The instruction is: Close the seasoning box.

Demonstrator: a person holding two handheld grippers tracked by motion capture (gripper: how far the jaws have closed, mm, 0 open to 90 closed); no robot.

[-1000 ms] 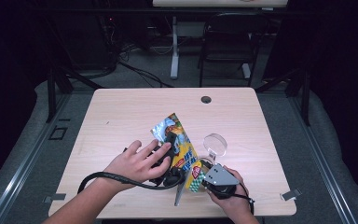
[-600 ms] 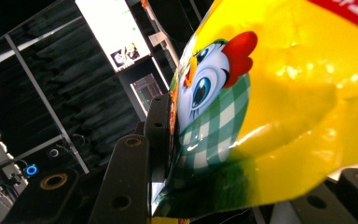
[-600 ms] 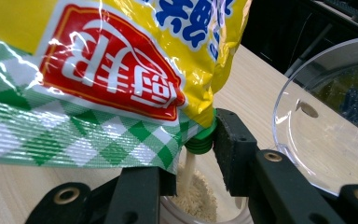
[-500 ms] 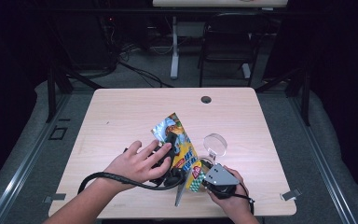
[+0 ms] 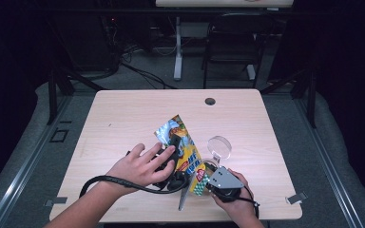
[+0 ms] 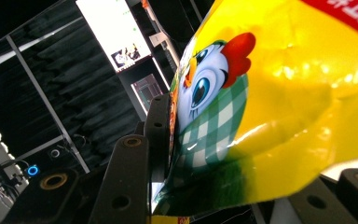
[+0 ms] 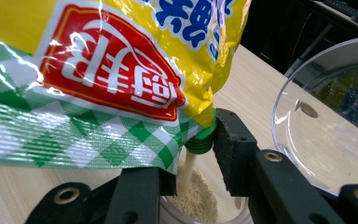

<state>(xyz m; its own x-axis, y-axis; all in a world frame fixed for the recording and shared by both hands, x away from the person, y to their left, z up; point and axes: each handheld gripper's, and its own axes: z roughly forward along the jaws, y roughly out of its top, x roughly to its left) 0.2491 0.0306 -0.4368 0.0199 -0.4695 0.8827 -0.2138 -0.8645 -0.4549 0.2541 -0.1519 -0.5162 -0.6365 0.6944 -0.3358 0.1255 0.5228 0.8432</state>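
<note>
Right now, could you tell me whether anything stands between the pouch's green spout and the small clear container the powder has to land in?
Nothing visible does. In the right gripper view the green spout hangs directly over the clear container, a thin stream of powder falls straight into it, and the clear lid lies off to the side.

Light wooden rectangular table (image 5: 123,118), with 1 small black round grommet (image 5: 210,101) near its far edge. Beyond it, black metal chair (image 5: 228,42) beside white upright desk leg (image 5: 177,52). Black cables (image 5: 142,71) trailing over grey floor (image 5: 342,156). 2 small metal clips at near corners (image 5: 296,198). Bright rectangular screen (image 6: 116,35) against dark wall.
</note>
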